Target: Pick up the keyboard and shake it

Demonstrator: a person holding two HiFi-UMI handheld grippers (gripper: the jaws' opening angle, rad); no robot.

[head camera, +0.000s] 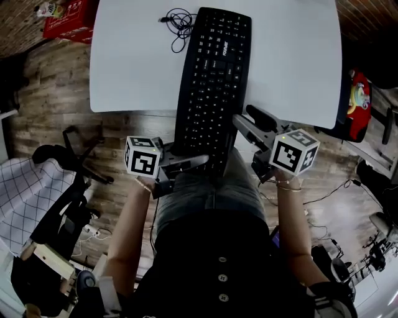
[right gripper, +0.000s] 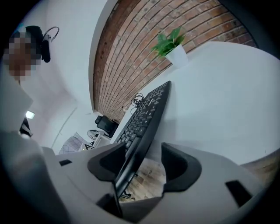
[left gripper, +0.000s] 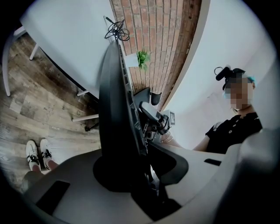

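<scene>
A long black keyboard (head camera: 214,74) lies lengthwise over the white table (head camera: 124,62), its near end sticking out past the table's front edge towards me. My left gripper (head camera: 186,163) is shut on the keyboard's near left corner. In the left gripper view the keyboard (left gripper: 113,109) runs edge-on between the closed jaws of the left gripper (left gripper: 140,168). My right gripper (head camera: 252,121) stands open at the near right edge. In the right gripper view the keyboard's edge (right gripper: 144,118) passes between the jaws of the right gripper (right gripper: 144,166), with a gap to the right pad.
The keyboard's coiled cable (head camera: 177,22) lies on the table at its far end. A red box (head camera: 68,15) sits on the floor at the back left, an office chair (head camera: 74,168) at the left. A potted plant (right gripper: 170,46) stands by the brick wall.
</scene>
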